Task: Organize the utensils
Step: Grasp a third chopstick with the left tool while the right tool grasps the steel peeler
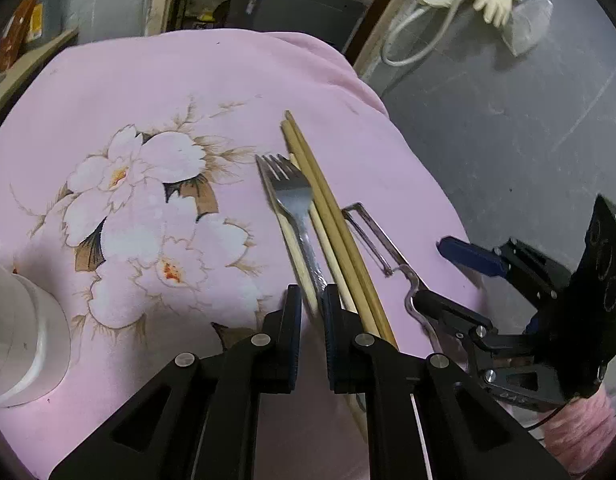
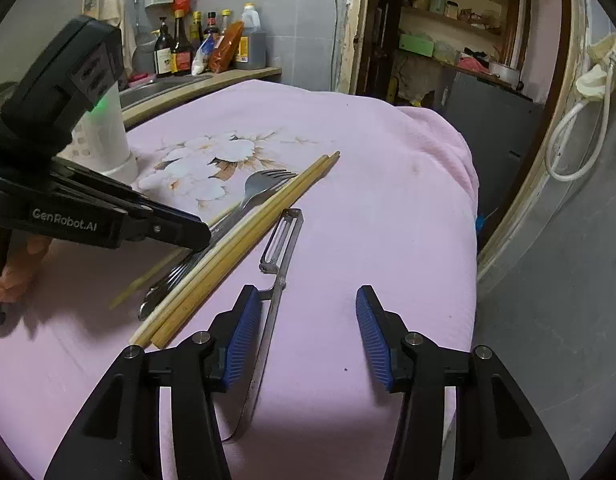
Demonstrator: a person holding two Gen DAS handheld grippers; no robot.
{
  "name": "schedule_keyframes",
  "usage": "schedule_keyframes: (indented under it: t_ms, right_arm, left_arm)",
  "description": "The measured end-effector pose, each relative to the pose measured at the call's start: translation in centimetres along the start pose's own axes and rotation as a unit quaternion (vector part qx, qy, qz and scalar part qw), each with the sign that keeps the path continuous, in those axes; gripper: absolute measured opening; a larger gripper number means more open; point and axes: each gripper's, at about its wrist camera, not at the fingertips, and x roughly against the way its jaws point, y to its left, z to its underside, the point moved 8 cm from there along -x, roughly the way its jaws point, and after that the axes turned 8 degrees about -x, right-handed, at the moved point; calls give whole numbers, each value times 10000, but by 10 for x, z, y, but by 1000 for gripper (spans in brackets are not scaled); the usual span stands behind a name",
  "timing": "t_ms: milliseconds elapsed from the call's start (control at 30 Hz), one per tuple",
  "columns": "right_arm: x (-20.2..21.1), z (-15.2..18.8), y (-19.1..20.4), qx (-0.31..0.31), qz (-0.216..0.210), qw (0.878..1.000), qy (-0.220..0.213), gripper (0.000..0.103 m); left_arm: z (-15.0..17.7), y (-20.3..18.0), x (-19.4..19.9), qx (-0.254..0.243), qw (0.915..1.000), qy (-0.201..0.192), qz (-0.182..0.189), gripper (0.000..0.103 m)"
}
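The left gripper [image 1: 312, 300] has its fingers nearly together, pinching the fork [image 1: 292, 196] handle and one chopstick [image 1: 295, 256] beside it. The right gripper [image 2: 308, 332] is spread wide, its left pad [image 2: 241, 340] touching the peeler [image 2: 277, 248] handle, the other pad clear of it. Fork, chopsticks [image 2: 243, 236] and peeler lie together near the right edge of the pink floral cloth [image 1: 147, 92], the chopsticks between fork and peeler. A white container [image 2: 107, 136] stands near the cloth's left edge. The hand [image 2: 15, 264] on the left gripper shows low on the cloth.
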Motion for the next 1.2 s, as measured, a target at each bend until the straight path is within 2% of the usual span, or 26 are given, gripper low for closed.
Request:
schedule_keyframes:
  t_ms: [67, 300, 467, 633, 767, 933, 1000, 1067, 1200]
  right_arm:
    - [2, -1, -1, -31, -20, 10000, -29, 47]
    - [4, -5, 4, -18, -113, 9999, -60, 47]
    - [-6, -13, 10, 41, -167, 9998, 92, 32]
    - [-22, -24, 9, -208, -326, 9988, 300, 30]
    - [-31, -27, 13, -99, -185, 9989, 428, 30]
    - [-38, -27, 20, 294, 106, 9979, 569, 30]
    - [-38, -26, 20, 384, 163, 9972, 616, 23]
    - [-38, -26, 17, 400, 234, 9969, 644, 20]
    - [-36, -29, 11, 113, 163, 9973, 701, 14]
  left_arm:
    - [-1, 3, -1, 47, 10000, -25, -45, 5]
    - [5, 18, 9, 195, 9992, 60, -332, 3]
    - [18, 19, 22, 146, 9987, 157, -455, 3]
    - [18, 15, 23, -140, 9971, 274, -697, 3]
    - [11, 17, 19, -284, 9962, 354, -743, 3]
    - [0, 21, 9, -230, 9964, 488, -649, 3]
    - [-2, 21, 8, -302, 9958, 561, -659, 3]
    - [-1, 21, 10, -333, 9955, 543, -701, 3]
    - [9, 19, 20, -405, 9953, 333, -809, 3]
